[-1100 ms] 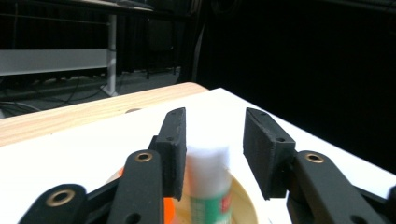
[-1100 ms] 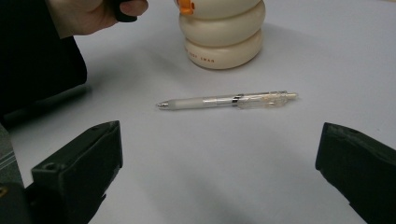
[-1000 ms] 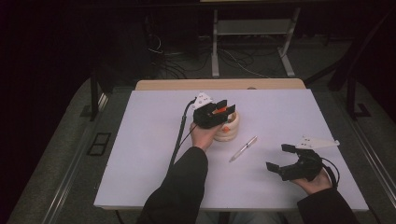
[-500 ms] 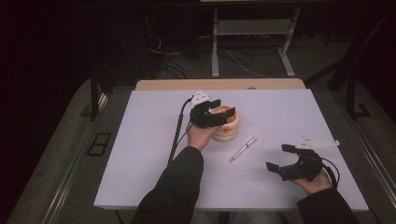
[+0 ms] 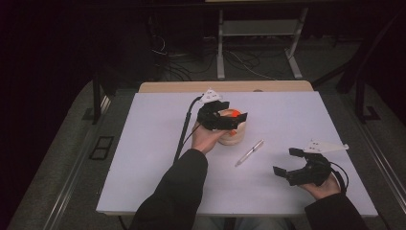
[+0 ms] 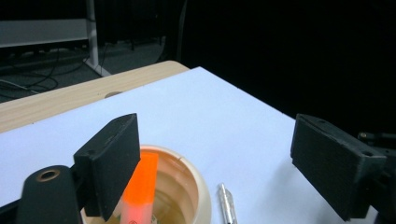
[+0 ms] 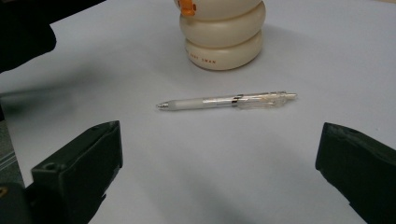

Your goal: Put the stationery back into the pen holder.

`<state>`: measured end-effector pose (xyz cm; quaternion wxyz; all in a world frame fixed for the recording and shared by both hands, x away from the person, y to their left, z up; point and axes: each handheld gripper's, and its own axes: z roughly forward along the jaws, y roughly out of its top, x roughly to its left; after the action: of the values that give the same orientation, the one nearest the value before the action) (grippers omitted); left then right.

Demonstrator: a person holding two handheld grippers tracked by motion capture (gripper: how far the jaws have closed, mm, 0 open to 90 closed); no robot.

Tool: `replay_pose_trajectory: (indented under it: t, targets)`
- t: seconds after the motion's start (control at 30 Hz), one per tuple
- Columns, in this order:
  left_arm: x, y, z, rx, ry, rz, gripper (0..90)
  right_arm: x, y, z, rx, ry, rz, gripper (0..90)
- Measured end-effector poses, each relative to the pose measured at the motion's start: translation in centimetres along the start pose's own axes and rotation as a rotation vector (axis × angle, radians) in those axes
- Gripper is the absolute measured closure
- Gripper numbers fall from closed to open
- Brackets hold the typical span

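1. Step in hand, as I judge it: dropping writing tools into the cream holder point(image 5: 231, 130). The orange marker point(image 6: 140, 189) stands in the holder, leaning on its rim.
2. Left gripper point(image 5: 229, 119) hangs just above the holder mouth. Its jaws have just been opening and stand wide. In the left gripper view the marker shows beside the left pad, and the pads do not press on it: released.
3. Right gripper point(image 5: 291, 163) rests near the table's right front, jaws wide, nothing between them.
4. Next move, likely: fetch the clear pen point(image 7: 226, 101), which lies flat on the white table point(image 5: 153, 143) just beside the holder. It calls for a low, level approach across the barrel.
5. Hard to tell: the holder's bottom and the marker's lower end are cut off; the print on the holder is unreadable.
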<state>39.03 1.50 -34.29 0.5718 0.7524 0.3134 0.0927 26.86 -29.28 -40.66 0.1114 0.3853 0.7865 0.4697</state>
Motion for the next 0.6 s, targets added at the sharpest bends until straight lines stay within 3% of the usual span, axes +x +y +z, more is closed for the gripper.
replay_pose_trajectory:
  t: [0.2, 0.37, 0.6]
  targets:
    - [-0.3, 0.5, -0.2, 0.032, -0.015, 0.004, 12.8, 0.0, 0.0, 0.0, 0.001, 0.000, 0.002, 0.2]
    - [-0.9, 1.0, 0.1, 0.098, -0.033, 0.009, 7.4, 0.0, 0.0, 0.0, 0.001, 0.000, 0.003, 0.2]
    - [-1.7, 1.3, 0.9, 0.152, -0.059, 0.010, 0.8, -0.1, 0.0, -0.1, -0.002, 0.002, 0.001, 0.2]
